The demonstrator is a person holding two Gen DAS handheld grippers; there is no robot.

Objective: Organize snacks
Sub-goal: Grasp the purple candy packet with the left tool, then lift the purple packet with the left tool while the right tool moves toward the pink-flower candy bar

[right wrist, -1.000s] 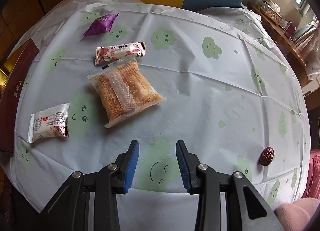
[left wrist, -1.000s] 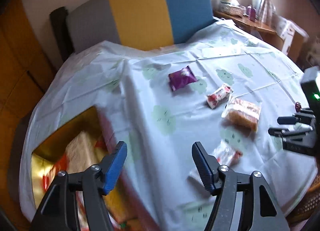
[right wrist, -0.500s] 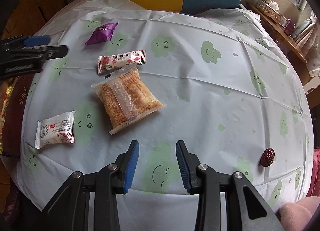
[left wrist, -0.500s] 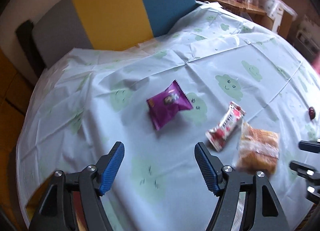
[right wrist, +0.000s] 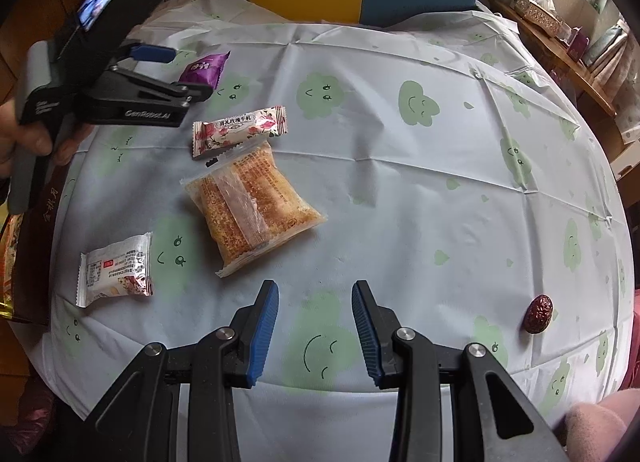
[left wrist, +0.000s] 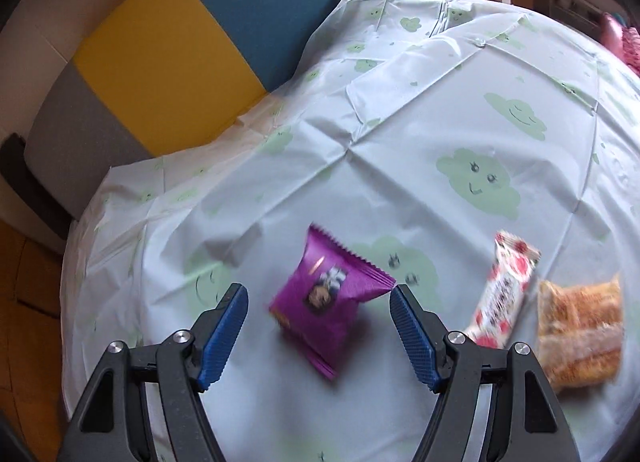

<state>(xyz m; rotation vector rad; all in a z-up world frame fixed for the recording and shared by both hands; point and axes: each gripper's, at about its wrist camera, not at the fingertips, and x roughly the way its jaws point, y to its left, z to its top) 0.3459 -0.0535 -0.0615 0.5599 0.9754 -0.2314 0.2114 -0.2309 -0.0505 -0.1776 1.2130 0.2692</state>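
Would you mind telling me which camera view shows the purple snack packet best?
The left wrist view: the purple snack packet lies close and whole, though slightly blurred, between the open left claw fingers. The right wrist view shows it small, far off and partly hidden behind that claw.

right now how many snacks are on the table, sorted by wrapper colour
purple packet: 1
pink floral bar: 1
clear pack of golden cake: 1
white and silver packet: 1
unwrapped red date: 1
total: 5
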